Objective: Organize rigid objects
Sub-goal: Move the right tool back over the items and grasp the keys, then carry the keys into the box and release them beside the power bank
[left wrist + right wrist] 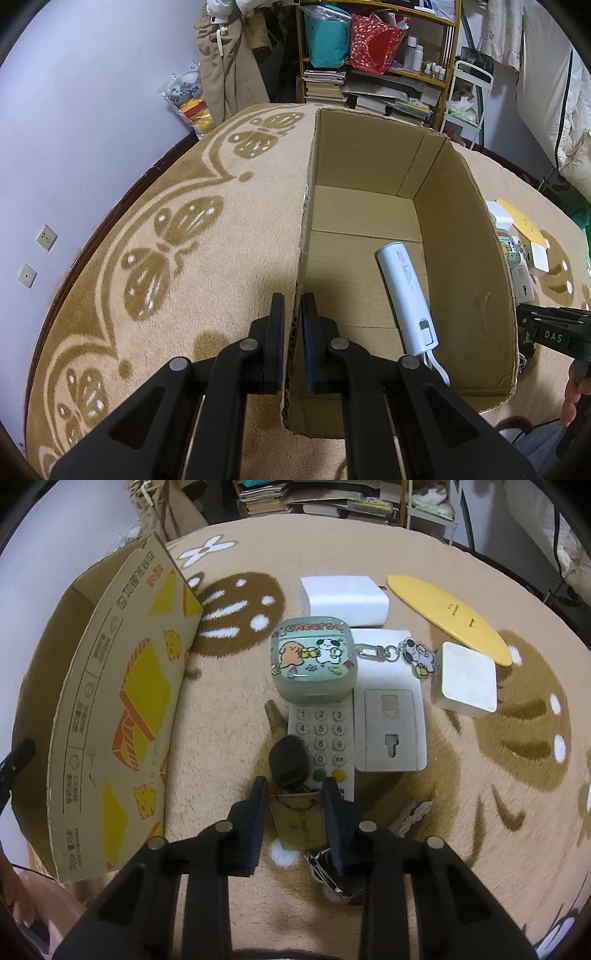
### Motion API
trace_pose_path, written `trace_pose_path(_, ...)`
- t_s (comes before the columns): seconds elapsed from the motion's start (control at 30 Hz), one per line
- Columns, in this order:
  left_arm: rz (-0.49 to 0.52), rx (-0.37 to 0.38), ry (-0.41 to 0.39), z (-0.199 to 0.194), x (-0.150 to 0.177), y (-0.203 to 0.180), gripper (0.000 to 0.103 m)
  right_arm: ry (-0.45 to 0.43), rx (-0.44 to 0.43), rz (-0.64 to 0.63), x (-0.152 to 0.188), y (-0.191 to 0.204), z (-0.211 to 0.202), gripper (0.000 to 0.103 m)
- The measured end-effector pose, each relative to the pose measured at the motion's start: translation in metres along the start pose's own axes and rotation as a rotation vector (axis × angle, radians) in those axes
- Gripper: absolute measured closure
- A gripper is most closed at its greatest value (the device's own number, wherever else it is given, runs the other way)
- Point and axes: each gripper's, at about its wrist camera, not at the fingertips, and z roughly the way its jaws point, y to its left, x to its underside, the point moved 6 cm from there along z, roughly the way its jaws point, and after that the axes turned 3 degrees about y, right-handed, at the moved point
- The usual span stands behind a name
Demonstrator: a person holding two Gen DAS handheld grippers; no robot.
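Cardboard box (369, 229), corrugated and open-topped, sits on a plush beige rug (184, 240) with brown leaf shapes; its left wall is pinched between the pads of the left tool (293, 332), nearly closed on the raw edge. Inside the box, toward its right wall, lies a smooth pale-blue cylindrical power bank (406, 299) with a white cord at its near end. Thin board could buckle or tear if that grip pulls sideways, and the light box may slide on the pile. Right of the box, a cluster of hard items waits on the rug: a glossy green earbud case (314, 661) with cartoon print resting on a white keypad remote (321, 746), a white square charger (465, 679), a flat yellow oval (450, 616). The right tool (295, 812) hangs half open, empty, its fingers straddling a tan rectangular key tag (299, 823) linked to a black fob (288, 762) and metal keys (410, 812). Closing there risks catching only the flat tag, so that the bunch swings and snags the remote.
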Motion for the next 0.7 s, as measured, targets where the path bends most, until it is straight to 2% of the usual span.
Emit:
trace_pose_path(0.27, -0.001, 0.001, 0.0, 0.0, 0.0, 0.0, 0.094, -0.037, 0.017, -0.04, -0.001, 0.008, -0.007, 0.072)
trace_pose_path(0.7, 0.0, 0.0, 0.0, 0.0, 0.0, 0.0, 0.094, -0.088, -0.015, -0.024, -0.004, 0.01, -0.022, 0.072)
